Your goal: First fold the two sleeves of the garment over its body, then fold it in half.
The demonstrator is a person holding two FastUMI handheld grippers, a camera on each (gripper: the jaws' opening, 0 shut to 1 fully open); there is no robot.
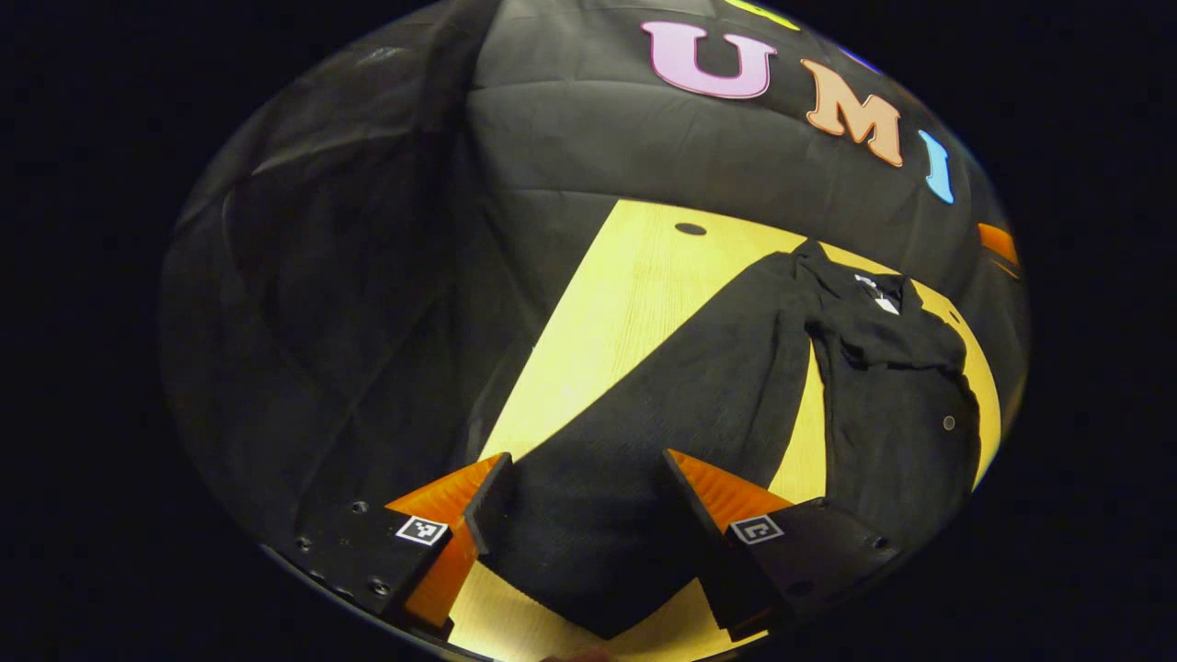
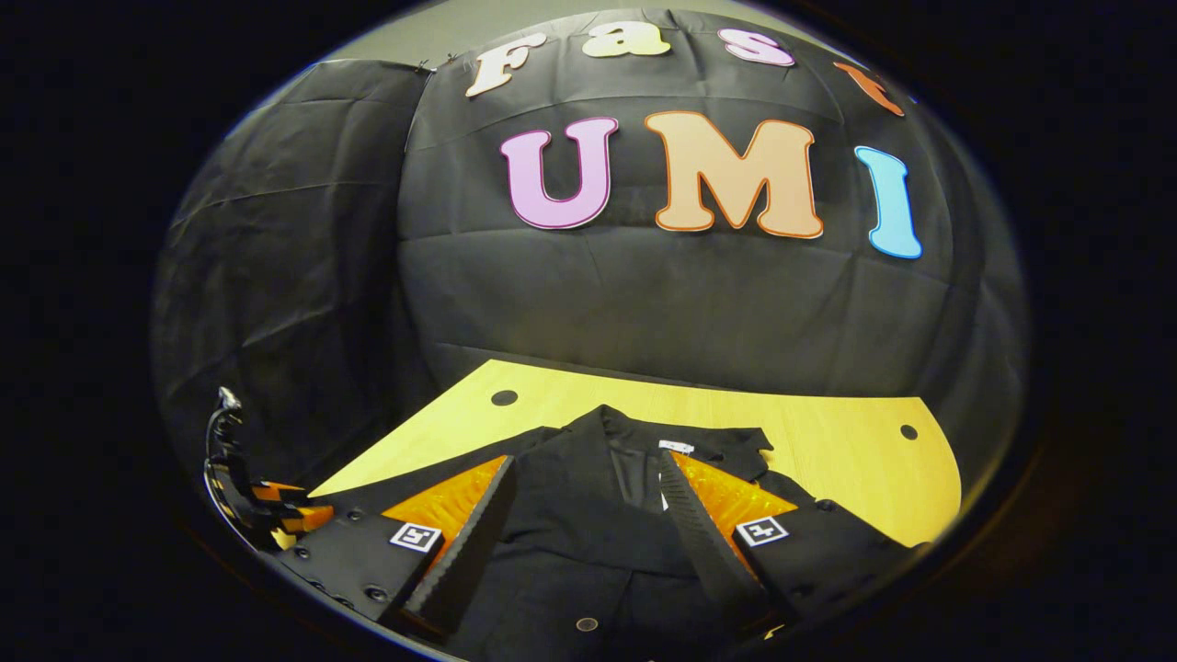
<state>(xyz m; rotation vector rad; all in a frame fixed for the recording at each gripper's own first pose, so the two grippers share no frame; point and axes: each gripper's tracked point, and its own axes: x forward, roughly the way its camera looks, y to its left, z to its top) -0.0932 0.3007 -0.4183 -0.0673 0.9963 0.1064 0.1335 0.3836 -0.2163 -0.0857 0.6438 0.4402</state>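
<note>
A black garment point(image 1: 901, 414) lies on the yellow wooden table point(image 1: 634, 303), its collar point(image 1: 874, 294) toward the far edge. One long sleeve point(image 1: 699, 386) runs from the shoulder down toward me. Its cuff end lies between the wide-apart fingers of my left gripper point(image 1: 588, 483), which is open just above it. In the right gripper view, the garment's body point(image 2: 588, 533) and open collar point(image 2: 634, 450) lie under my right gripper point(image 2: 584, 501), also open with nothing pinched. The left gripper point(image 2: 248, 501) appears at the far left of that view.
Black cloth walls close in the table on the far and left sides. Small dark holes point(image 2: 503, 397) point(image 2: 908, 431) mark the tabletop's far corners. Bare wood point(image 2: 828, 450) lies to the right of the collar, and more bare wood point(image 1: 598, 340) left of the sleeve.
</note>
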